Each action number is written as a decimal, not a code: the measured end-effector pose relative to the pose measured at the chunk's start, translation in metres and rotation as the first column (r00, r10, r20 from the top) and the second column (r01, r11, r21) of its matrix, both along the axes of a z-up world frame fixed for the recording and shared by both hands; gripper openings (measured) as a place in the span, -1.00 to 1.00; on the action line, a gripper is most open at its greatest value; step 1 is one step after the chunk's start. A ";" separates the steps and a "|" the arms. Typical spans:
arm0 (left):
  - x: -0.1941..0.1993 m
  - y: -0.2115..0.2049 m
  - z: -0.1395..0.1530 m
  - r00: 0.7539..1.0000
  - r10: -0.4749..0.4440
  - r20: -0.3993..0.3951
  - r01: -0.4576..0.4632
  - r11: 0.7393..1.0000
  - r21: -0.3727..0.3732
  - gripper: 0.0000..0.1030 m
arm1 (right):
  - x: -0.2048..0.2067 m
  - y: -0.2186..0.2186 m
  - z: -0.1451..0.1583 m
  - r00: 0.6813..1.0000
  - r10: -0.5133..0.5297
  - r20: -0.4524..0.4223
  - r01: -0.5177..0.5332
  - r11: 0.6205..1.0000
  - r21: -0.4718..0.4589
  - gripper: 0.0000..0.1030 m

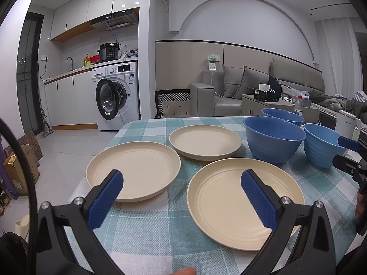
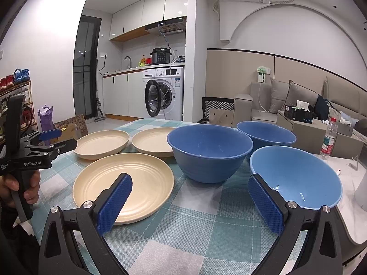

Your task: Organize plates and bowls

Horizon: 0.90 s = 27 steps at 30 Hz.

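Note:
Three cream plates lie on the checked tablecloth: a near one (image 1: 243,202), a left one (image 1: 135,169) and a far one (image 1: 205,142). Three blue bowls stand to their right: a dark middle one (image 1: 274,142), a far one (image 1: 283,114) and a lighter one (image 1: 321,144). My left gripper (image 1: 183,197) is open and empty, held above the table between the left and near plates. My right gripper (image 2: 190,200) is open and empty, between the near plate (image 2: 137,183) and the light blue bowl (image 2: 298,176), in front of the dark bowl (image 2: 209,151).
The table's left edge (image 1: 110,142) drops to the floor. A water bottle (image 2: 328,138) and a white kettle (image 1: 346,123) stand at the table's right side. A sofa (image 1: 229,91) and a washing machine (image 1: 117,96) are beyond the table.

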<state>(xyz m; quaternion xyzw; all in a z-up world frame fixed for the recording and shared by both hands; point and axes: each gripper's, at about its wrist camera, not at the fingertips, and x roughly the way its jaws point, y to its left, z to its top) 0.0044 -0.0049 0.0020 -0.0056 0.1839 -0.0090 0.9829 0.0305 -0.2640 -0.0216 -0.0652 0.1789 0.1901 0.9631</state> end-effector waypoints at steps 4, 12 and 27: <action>-0.001 0.000 0.001 1.000 -0.003 0.003 0.003 1.000 0.001 1.00 | 0.000 0.000 0.000 1.000 0.001 0.001 -0.001 1.000 0.001 0.99; -0.001 0.001 0.001 1.000 0.000 0.004 0.000 1.000 -0.002 1.00 | 0.000 0.000 0.000 1.000 0.000 0.000 0.000 1.000 0.001 0.99; -0.003 0.000 0.001 1.000 -0.001 0.013 0.001 1.000 0.004 1.00 | 0.001 0.000 0.000 1.000 -0.001 0.001 0.001 1.000 0.001 0.99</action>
